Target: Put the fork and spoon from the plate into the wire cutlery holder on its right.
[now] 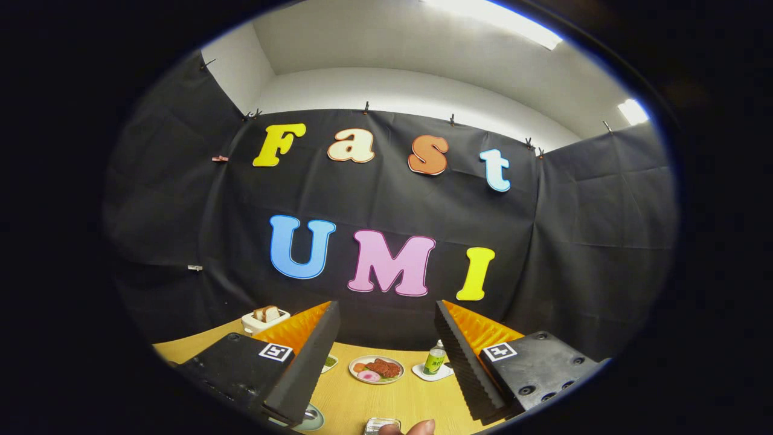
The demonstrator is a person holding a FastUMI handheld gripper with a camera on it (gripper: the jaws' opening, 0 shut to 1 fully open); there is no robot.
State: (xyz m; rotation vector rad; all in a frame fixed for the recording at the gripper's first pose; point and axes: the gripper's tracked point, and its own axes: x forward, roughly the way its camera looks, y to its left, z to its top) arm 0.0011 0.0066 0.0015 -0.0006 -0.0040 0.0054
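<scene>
Wood-grain tabletop [392,402], pale yellow, stretches ahead of me under the gripper [386,356]. Black cloth [374,199] hangs on clips as the booth's wall behind it, and above the cloth I see a white wall and a white ceiling with bright strip lights [501,21].

My fingers stand wide apart with nothing between them; they hold nothing and hang above the table.

Through the gap between the fingers, well beyond them, I see a small white plate of food [376,369] with a brown patty and something pink on it. Just beside that, toward the right finger, a small green bottle [433,359] stands upright on a white coaster [423,372]. Behind the left finger a white dish with bread slices [264,317] sits near the table's far edge.

Close under the left finger, a rim of a grey-green plate [314,418] peeps out with something shiny on it; I cannot tell whether that is the fork or the spoon. Near it, a metallic object [380,424] and a fingertip [421,428] show; I cannot tell if that object is the wire holder.
</scene>
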